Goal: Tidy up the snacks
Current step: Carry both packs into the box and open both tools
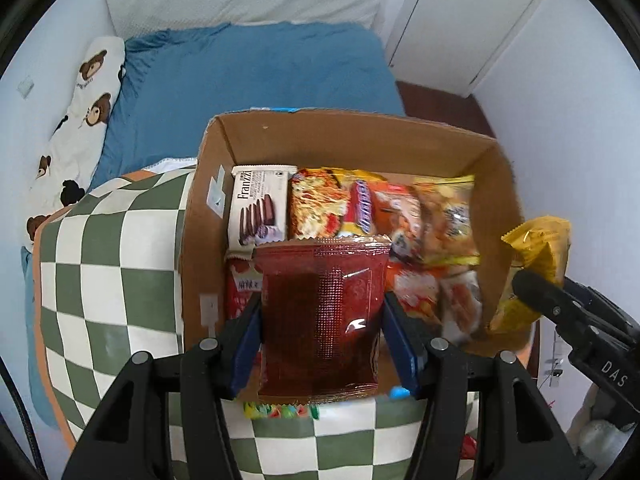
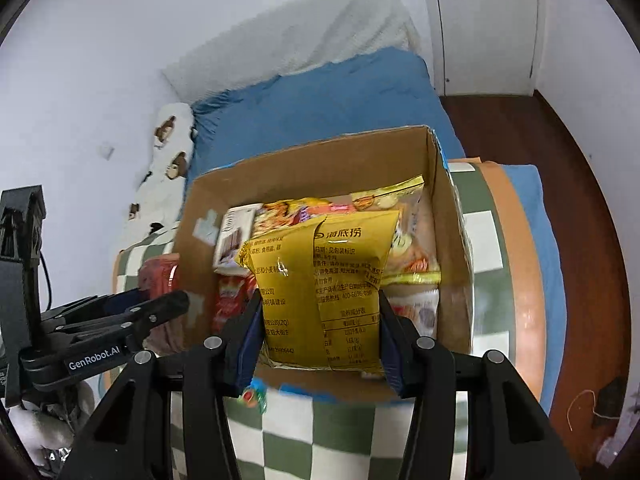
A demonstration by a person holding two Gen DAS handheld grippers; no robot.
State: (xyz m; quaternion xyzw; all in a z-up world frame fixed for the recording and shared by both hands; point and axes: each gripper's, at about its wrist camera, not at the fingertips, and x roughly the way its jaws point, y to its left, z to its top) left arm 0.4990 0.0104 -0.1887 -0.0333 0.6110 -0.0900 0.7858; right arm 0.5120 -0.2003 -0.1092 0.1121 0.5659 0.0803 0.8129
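The left hand-held gripper point(image 1: 322, 320) grips a red packet point(image 1: 322, 316); the right hand-held gripper point(image 2: 318, 332) grips a yellow packet point(image 2: 320, 288). Both hang over the cardboard box point(image 1: 352, 136); lower each flat into gaps, releasing gently.

- A home bedroom: a bed with a blue sheet point(image 1: 256, 72) fills the upper middle of the frame.
- A bear-print pillow point(image 1: 76, 120) lies along the white wall at left.
- A green-and-white checkered blanket point(image 1: 108, 264) covers the lower part.
- A white door point(image 2: 486, 24) with a lever handle stands upper right, above dark wood flooring point(image 2: 560, 184).
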